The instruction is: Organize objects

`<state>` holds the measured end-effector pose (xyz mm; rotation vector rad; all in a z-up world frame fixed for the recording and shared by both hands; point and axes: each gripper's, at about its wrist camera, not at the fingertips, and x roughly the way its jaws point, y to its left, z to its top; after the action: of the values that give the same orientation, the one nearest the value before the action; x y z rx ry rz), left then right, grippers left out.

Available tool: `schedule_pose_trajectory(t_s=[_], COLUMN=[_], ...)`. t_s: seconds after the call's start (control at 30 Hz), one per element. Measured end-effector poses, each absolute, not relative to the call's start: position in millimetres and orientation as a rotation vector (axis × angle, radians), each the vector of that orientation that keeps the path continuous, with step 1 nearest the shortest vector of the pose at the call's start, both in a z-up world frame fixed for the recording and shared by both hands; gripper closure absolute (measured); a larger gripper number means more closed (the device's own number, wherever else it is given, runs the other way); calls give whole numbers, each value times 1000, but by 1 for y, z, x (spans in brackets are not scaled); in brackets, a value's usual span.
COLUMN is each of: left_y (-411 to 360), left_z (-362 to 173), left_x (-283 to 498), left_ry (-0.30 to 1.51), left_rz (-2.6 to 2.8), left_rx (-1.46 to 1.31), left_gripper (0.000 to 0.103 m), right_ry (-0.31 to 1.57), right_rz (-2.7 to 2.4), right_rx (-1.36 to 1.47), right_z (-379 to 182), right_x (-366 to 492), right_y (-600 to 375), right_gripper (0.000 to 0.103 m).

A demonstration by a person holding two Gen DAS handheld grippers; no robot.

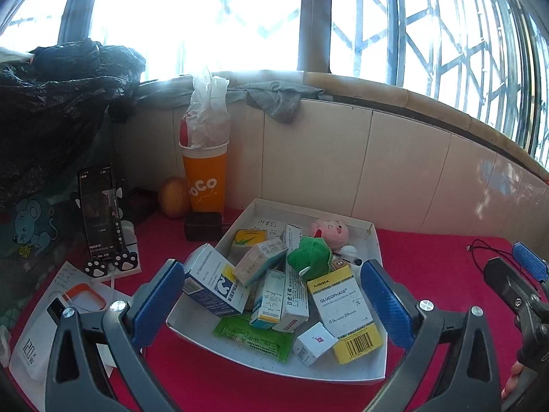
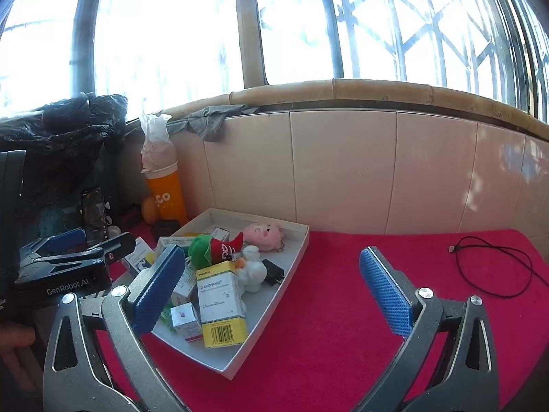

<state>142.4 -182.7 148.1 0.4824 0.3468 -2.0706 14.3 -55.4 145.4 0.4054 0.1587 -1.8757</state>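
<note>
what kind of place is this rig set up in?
Probably a home, at a table by a window: a white cardboard tray of medicine boxes and plush toys on a red tablecloth, an orange paper drink cup, and a barred window above a tiled wall.

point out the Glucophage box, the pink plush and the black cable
Glucophage box (image 1: 345,304): left wrist view, white front face.
Pink plush (image 2: 262,235): right wrist view, middle of its face.
Black cable (image 2: 494,264): right wrist view, left side of the loop on the red cloth.
</note>
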Motion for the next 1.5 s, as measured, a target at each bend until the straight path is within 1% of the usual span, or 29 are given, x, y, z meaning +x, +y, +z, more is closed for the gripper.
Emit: schedule_pose_trajectory(t_s=[0.17, 0.33, 0.5, 0.63, 0.73, 0.83, 1.03, 1.27, 1.5], left_y=[-153, -131, -116, -102, -91, -83, -68, -49, -49], left_z=[165, 176, 172, 166, 163, 161, 163, 165, 166], left_x=[152, 150, 147, 152, 153, 149, 152, 148, 149], left_ry=[282, 243, 260, 337, 318, 262, 288, 261, 276], left_rz=[-2087, -2028, -1929, -1980, -1964, -1949, -2000, -2039, -2035], left_rx=[402, 434, 572, 586, 577, 591, 598, 599, 591], left_gripper=[0, 0, 0, 0, 0, 0, 0, 0, 0], right_ry=[85, -1, -15, -33, -52, -76, -119, -113, -129], right_rz=[-1925, -2041, -2073, -2092, -2121, -2137, -2142, -2123, -2125], right_rx=[346, 363, 399, 408, 402, 427, 461, 430, 439], right_z=[162, 174, 174, 169, 162, 157, 156, 158, 157], right_x=[12, 9, 12, 16, 18, 14, 11, 19, 17], right_y=[-11, 29, 57, 75, 88, 98, 109, 114, 117], right_gripper=[0, 0, 0, 0, 0, 0, 0, 0, 0])
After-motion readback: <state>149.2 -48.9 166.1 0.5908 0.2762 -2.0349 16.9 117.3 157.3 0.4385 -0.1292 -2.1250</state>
